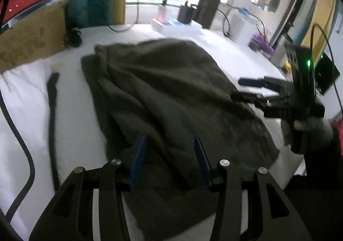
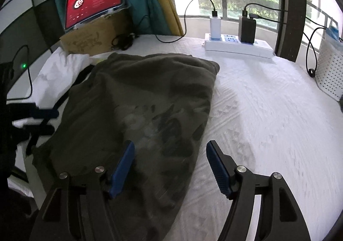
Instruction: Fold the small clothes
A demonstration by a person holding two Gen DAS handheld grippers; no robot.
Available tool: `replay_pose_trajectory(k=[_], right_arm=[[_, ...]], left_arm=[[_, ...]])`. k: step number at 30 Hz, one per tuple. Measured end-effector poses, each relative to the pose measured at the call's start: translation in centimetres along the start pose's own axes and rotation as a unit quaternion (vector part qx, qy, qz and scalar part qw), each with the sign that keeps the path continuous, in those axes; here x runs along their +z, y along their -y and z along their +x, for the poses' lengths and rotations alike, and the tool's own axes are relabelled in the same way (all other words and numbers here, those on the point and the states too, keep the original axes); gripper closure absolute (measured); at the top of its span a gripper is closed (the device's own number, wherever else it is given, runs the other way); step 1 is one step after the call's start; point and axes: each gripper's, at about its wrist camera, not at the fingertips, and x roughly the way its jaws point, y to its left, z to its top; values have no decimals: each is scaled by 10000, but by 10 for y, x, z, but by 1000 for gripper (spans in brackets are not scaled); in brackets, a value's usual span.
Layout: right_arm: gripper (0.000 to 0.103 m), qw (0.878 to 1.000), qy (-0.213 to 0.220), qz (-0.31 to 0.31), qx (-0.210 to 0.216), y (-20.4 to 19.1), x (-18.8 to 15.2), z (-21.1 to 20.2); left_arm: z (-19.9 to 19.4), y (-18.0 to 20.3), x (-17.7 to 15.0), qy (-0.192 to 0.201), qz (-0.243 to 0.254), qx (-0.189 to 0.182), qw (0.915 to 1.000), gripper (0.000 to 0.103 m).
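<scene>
Dark olive garment (image 1: 171,99) spread on the white table cover (image 2: 268,116), partly folded and rumpled, far edge near the cardboard box (image 2: 96,41) and tablet (image 2: 94,2), near edge hanging at the front of the table. Left gripper (image 1: 170,150) positioned over the near part of the cloth, jaws apart, blue pads (image 1: 138,155) clear of the fabric, nothing clamped. Right gripper (image 2: 170,168) likewise parted, one finger above the printed area of the garment, the other above bare cover just beside the right-hand edge; nothing held. Both views motion-blurred, so exact contact with the fabric not determinable; no pinch visible. Probable step in hand: re-positioning for a fresh grip ahead of the next fold. For a clean result: select two matching points along one edge, one per gripper; lower each until one finger slides beneath the top layer and the other rests above it; close only on the layers intended to move, not on the table cover. Lift both points together, keeping the edge taut between them, then carry across in a level line and lay down flush with the opposite edge. Smooth the diagonal wrinkles before releasing. Keep clear of the black strap (image 1: 52,116) lying beside the garment on the left, and of the power strip (image 2: 235,46) with its cables at the far side. Risk to watch: snagging the embossed cover along with the cloth, dragging the whole pile.
</scene>
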Motion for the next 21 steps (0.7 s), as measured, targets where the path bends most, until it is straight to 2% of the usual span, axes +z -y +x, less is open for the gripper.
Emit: replay_pose_trajectory(k=[2, 4, 5, 6, 7, 12, 15, 21], right_arm=[[31, 10000, -5, -29, 1, -5, -7, -5], [31, 10000, 5, -58, -7, -10, -13, -9], [31, 10000, 1, -70, -5, -12, -17, -11], [31, 10000, -9, -87, -8, -14, -21, -12], [31, 9999, -18, -106, -15, -16, -25, -13], [30, 9998, -56, -153, -64, -22, -43, -17], [28, 9997, -123, -167, -118, -24, -55, -17], [25, 9994, -184, -205, -219, -30, -74, -20]], left_arm=[[2, 9, -9, -33, 80, -67, 9999, 57], [5, 15, -16, -121, 211, 20, 9997, 57], [7, 18, -22, -122, 288, 46, 9995, 64], [8, 19, -25, -107, 343, 49, 9993, 92], [8, 19, -28, -171, 348, 26, 9992, 100], [-19, 29, -36, 202, 361, 220, 9989, 101], [-30, 30, -43, 287, 326, 362, 9984, 101], [-21, 17, -61, 52, -36, 547, 9985, 98]])
